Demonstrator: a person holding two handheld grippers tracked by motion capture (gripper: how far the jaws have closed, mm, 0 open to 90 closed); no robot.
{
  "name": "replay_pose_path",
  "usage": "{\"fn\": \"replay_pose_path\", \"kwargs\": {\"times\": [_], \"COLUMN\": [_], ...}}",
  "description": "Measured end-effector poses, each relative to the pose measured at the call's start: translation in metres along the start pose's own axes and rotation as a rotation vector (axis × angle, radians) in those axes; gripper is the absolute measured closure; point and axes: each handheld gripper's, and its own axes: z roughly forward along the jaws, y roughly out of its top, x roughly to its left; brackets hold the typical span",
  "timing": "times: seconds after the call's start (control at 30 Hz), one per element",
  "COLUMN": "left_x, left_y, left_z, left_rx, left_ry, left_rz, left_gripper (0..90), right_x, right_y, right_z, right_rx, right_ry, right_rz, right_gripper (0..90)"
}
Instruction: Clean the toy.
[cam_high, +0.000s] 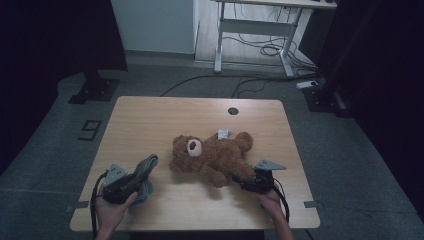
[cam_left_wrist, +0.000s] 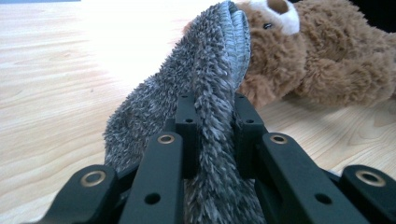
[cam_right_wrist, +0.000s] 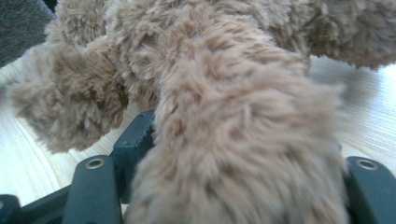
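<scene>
Pinching, left gripper (cam_high: 135, 179): the jaws are pressed close together on a grey fuzzy cloth (cam_high: 148, 166), which is clamped between the pads near its lower end.
Cloth: it is held up from the table (cam_high: 150, 115) and stands out ahead of the left jaws, with its ribbed edge at the far tip.
Cloth to bear: in the left gripper view the cloth's tip is seen just in front of the brown teddy bear (cam_high: 215, 152), near its head; whether the two touch cannot be told.
Bear: it is laid on its back on the table, ahead of and between the two grippers, its head towards the left gripper's side and a white tag (cam_high: 223, 133) beyond its body.
Right gripper (cam_high: 248, 181): it is set at the bear's near leg (cam_high: 243, 171), which runs between the jaws. The pads are hidden by fur, so it cannot be told whether the leg is pinched or merely lies in a spread gap.
Done so far: the cloth is picked up and brought beside the bear, and the bear is met at the leg by the other gripper.
Left to do: nothing is yet laid over or pulled onto the bear. Judged from this, the work is at an early to middle point. The cloth is yet to be carried onto the bear and let go, and the bear is likely to need steadying or lifting by its leg.
</scene>
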Motion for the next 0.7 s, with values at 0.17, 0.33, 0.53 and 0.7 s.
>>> {"fn": "replay_pose_path", "kwargs": {"times": [0.17, 0.33, 0.53, 0.7], "left_x": [-0.009, -0.026, -0.041, -0.053], "left_y": [0.01, 0.024, 0.036, 0.047], "left_z": [0.01, 0.023, 0.035, 0.054], "left_rx": [-0.002, -0.012, -0.013, 0.001], "left_ry": [-0.025, -0.067, -0.097, -0.122], "left_rz": [0.026, 0.062, 0.098, 0.132], "left_gripper": [75.9, 75.9, 75.9, 75.9], "right_x": [-0.002, -0.003, -0.001, 0.0], "right_y": [-0.003, -0.006, -0.009, -0.009], "right_z": [-0.01, -0.018, -0.019, -0.021], "right_rx": [-0.018, -0.035, -0.035, -0.038], "right_ry": [-0.008, -0.006, -0.019, -0.039], "right_rz": [0.018, 0.035, 0.023, 0.004], "right_gripper": [34.6, 37.1, 41.9, 46.1]}}
